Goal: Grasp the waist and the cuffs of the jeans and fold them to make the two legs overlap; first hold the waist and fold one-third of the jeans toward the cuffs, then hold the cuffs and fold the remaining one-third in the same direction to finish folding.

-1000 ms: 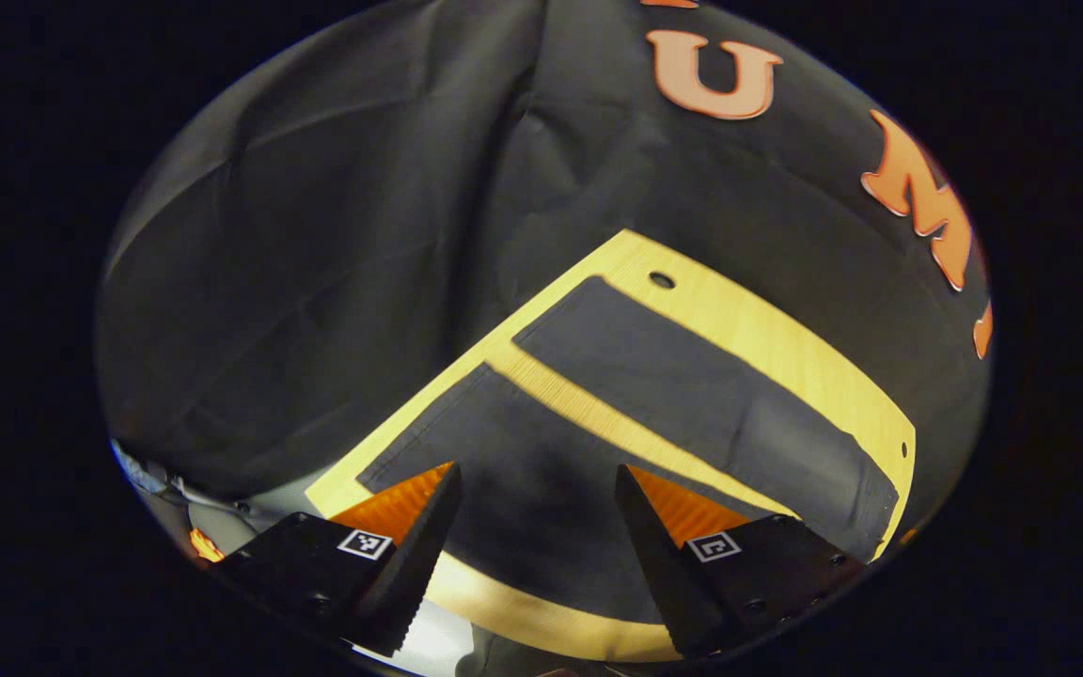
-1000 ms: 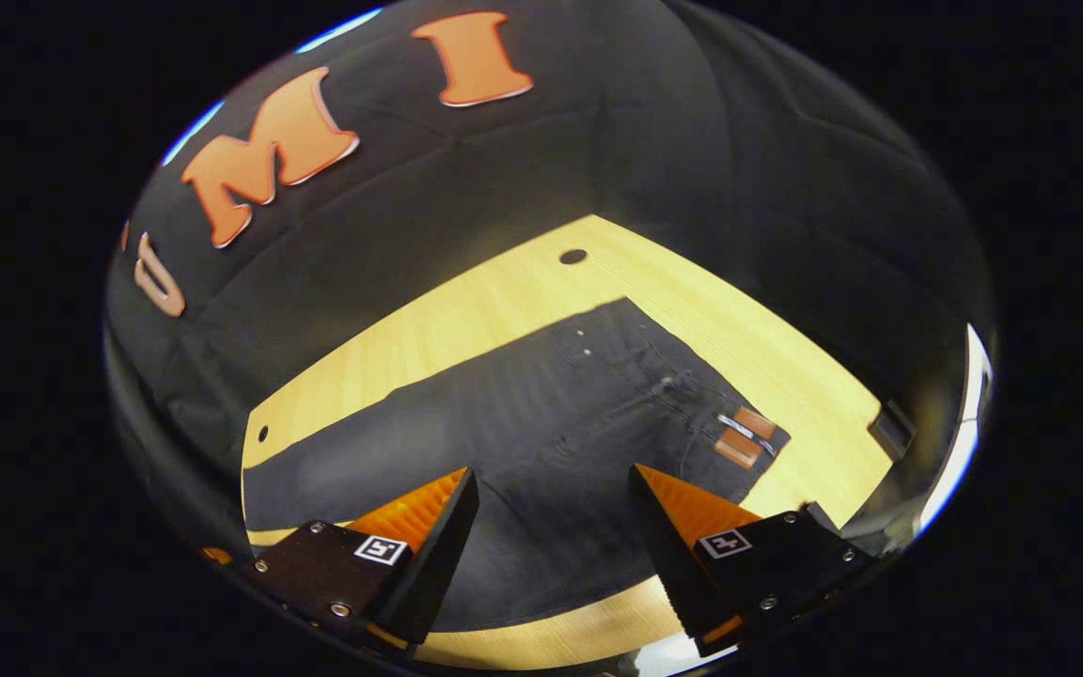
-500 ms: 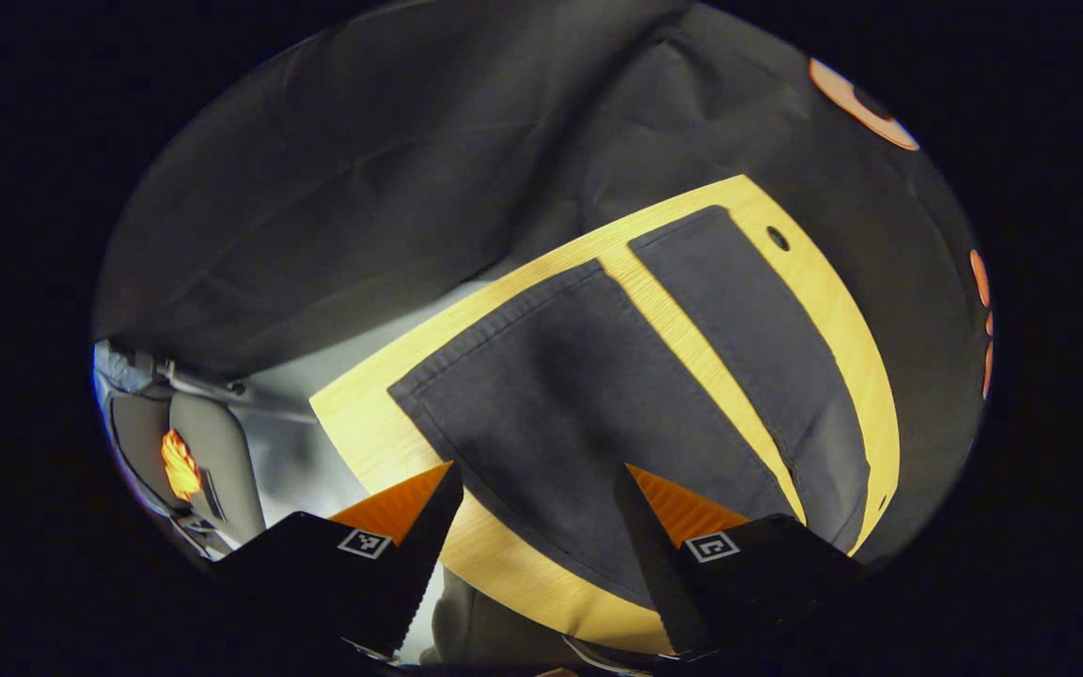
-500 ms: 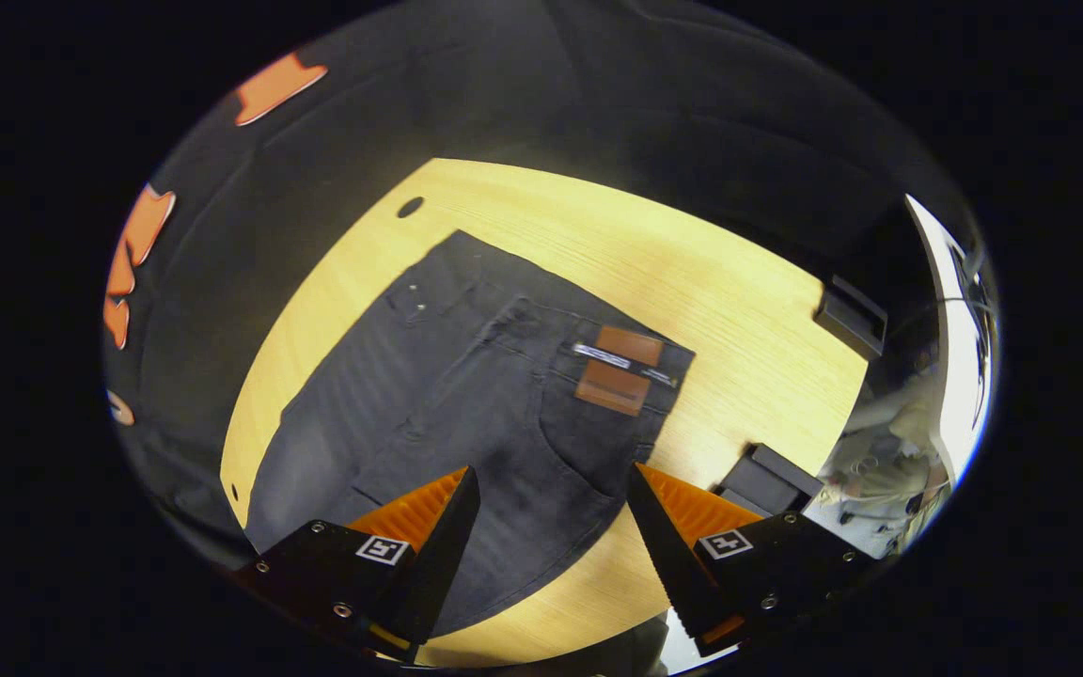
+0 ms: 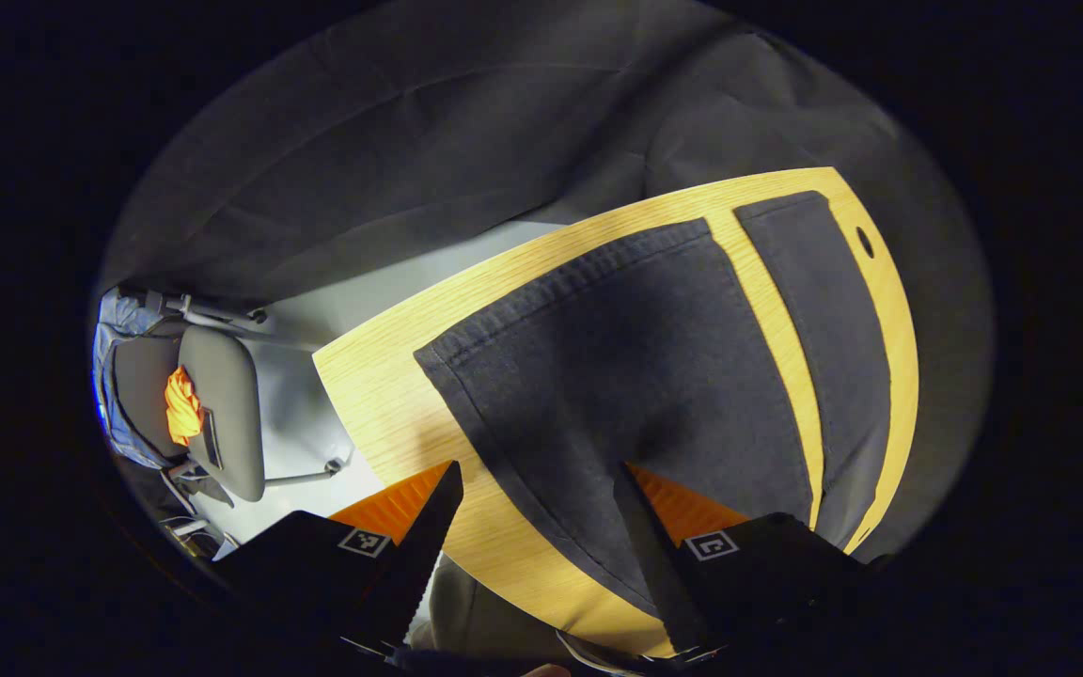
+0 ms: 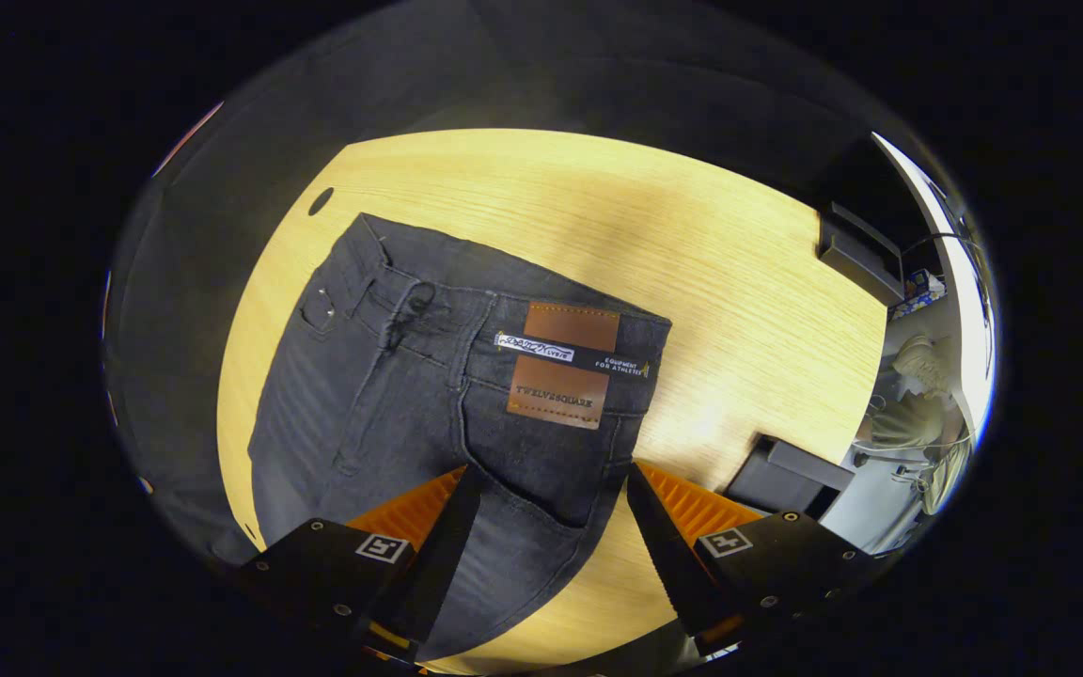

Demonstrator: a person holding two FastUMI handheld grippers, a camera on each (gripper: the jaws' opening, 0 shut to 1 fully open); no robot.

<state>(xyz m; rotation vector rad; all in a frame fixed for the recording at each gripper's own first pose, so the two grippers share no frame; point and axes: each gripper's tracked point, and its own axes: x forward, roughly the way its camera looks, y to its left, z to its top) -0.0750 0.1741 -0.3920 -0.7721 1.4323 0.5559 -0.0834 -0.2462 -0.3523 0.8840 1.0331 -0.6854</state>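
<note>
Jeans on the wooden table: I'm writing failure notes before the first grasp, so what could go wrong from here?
The near cuff lies close to the table edge, so the open left gripper may push it off. The right gripper, also open, hovers over the pocket side seam below the waist, so it may pinch one layer only. The legs lie apart, a strip of table between them, so overlap may come out crooked.

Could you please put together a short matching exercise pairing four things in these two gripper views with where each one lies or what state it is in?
Things:
1. near cuff
2. waist patch
3. chair
4. left gripper

Places or states:
A. on the floor beyond the table's edge
B. open above the trouser leg
C. flat on the table, hem toward the table's end
D. sewn on the jeans' waistband

Pairs: 1-C, 2-D, 3-A, 4-B
</note>
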